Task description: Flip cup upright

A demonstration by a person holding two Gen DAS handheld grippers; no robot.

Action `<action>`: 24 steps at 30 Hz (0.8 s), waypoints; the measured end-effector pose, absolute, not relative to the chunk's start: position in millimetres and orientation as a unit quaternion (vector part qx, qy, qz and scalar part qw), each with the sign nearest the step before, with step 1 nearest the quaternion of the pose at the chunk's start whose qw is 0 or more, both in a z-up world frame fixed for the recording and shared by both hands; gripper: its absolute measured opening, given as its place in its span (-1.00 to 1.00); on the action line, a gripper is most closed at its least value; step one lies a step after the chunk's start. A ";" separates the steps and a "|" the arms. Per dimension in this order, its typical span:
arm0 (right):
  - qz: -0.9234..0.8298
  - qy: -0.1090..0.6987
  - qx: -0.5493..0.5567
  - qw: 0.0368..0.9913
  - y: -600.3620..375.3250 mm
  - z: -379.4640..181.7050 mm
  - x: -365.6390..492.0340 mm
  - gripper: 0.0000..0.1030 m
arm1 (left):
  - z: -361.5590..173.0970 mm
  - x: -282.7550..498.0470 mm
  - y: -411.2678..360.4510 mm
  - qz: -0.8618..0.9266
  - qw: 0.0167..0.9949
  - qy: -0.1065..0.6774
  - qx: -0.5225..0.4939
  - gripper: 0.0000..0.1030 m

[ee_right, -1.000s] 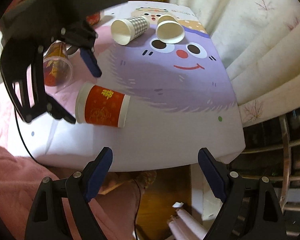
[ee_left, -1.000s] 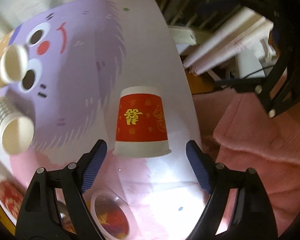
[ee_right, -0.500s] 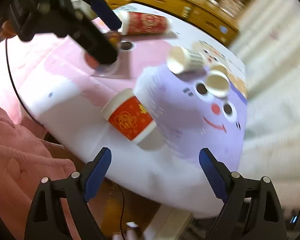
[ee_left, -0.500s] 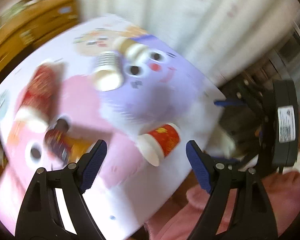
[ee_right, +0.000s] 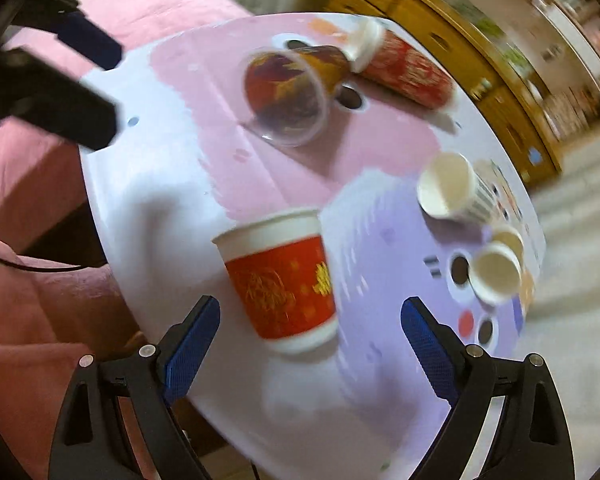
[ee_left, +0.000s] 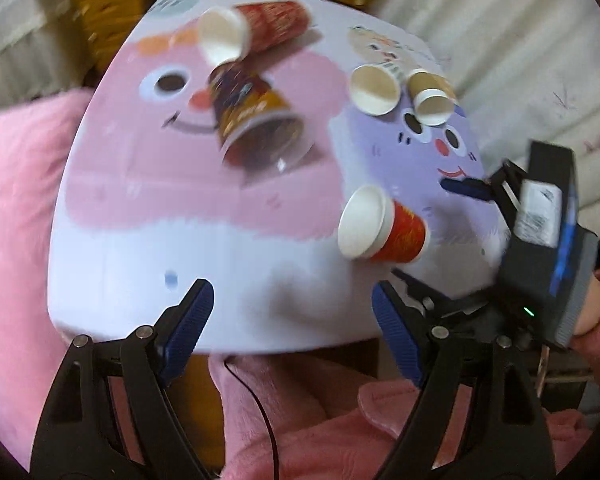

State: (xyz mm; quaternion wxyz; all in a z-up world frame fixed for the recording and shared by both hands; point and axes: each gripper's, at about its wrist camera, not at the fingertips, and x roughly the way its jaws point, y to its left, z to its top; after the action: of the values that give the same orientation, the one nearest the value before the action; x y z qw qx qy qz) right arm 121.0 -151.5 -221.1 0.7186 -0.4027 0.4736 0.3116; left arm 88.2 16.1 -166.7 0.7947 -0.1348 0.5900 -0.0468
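Note:
A red paper cup with gold print and white rim point(ee_left: 384, 228) lies on its side on the cartoon tablecloth, its mouth facing my left gripper point(ee_left: 292, 320). That gripper is open and empty, held back over the table's near edge. In the right wrist view the same cup point(ee_right: 284, 284) sits just ahead of my right gripper point(ee_right: 312, 336), which is open and empty, fingers apart on either side of it without touching. The right gripper also shows in the left wrist view point(ee_left: 540, 232), at the table's right edge.
Other cups lie tipped over: a clear plastic cup with a brown label point(ee_left: 256, 124), a tall red cup point(ee_left: 256, 28), a striped cup point(ee_right: 456, 192) and a tan cup point(ee_right: 498, 270). A pink blanket point(ee_left: 20, 200) lies left, a wooden cabinet point(ee_right: 460, 28) stands behind.
Both grippers swung round the table and both views are blurred. The left gripper pulled back from the red cup; the right gripper came close to it. Both stayed open.

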 end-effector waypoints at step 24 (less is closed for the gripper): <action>0.364 0.480 -0.392 0.695 -113.6 -266.5 146.9 0.31 | -171.0 36.1 15.2 0.023 0.781 0.601 -0.166 0.54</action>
State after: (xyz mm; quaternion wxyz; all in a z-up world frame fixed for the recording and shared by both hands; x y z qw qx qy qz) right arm 146.9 -113.6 -266.5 0.6955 -0.3916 0.4803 0.3638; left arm 36.1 15.2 -171.0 0.7813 -0.1662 0.6012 0.0232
